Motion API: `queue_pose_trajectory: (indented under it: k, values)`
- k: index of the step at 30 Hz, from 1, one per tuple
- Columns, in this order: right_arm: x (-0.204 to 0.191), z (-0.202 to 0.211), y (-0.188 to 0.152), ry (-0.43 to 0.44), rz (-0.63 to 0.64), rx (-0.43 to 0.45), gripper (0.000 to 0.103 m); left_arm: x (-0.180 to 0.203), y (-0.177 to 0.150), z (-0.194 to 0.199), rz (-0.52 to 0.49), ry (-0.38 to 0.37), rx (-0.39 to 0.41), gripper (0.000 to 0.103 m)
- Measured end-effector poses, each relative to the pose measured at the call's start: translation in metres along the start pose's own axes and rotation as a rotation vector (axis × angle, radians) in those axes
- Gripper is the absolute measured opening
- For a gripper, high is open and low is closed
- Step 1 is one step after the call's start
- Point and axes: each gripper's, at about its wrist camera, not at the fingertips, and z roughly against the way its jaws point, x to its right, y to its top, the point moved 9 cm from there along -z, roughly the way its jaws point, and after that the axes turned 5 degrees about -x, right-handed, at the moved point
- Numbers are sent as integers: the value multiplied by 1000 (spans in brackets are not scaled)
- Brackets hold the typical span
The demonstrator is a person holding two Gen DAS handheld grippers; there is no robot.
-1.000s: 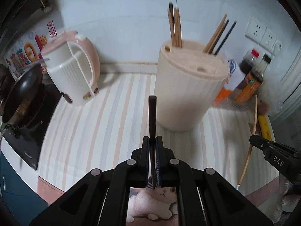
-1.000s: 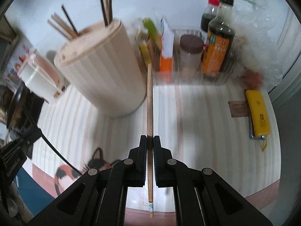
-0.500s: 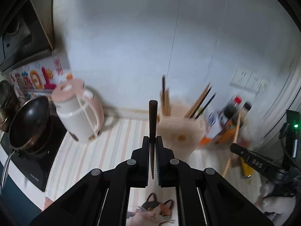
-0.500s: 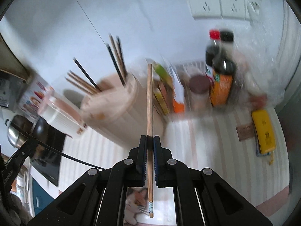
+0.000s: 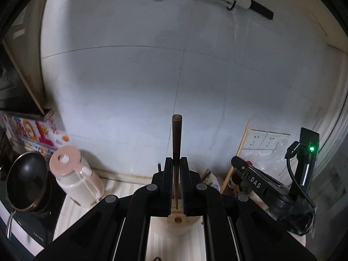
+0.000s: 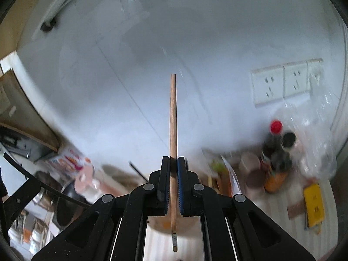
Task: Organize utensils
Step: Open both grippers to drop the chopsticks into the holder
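Chopsticks, one per gripper. Left gripper [image 5: 176,165] clenched on a dark chopstick [image 5: 176,139] that stands upright between its pads, above the cream utensil holder [image 5: 178,219] on the striped counter [image 5: 128,190]. Right gripper [image 6: 173,164] clamped on a light wooden chopstick [image 6: 173,117], also upright, its lower end over the holder's blurred top; sauce bottles [image 6: 277,150] at right

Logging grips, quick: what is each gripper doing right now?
Left gripper: shut on a dark chopstick.
Right gripper: shut on a light wooden chopstick.
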Motion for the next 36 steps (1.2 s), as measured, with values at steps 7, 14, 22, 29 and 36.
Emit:
queue_pose_trajectory:
  k: [7,14,22,29,36]
  values:
    - [-12,-36,26,-19,35,97,6,-11,11,-61,-1,13,-93,4]
    - [-10,-82,27,-39,79,114,6,-27,-1,-110,35,6,-195,4]
    - [-7,-104,15,-38,122,11,20,-29,-4,-104,29,93,-214,35]
    - [-8,-58,3,-106,154,4,50,-47,-13,-69,23,191,-122,84]
    - [18,-31,-41,-249,163,-51,76,-74,-66,-84,-10,273,-180,103]
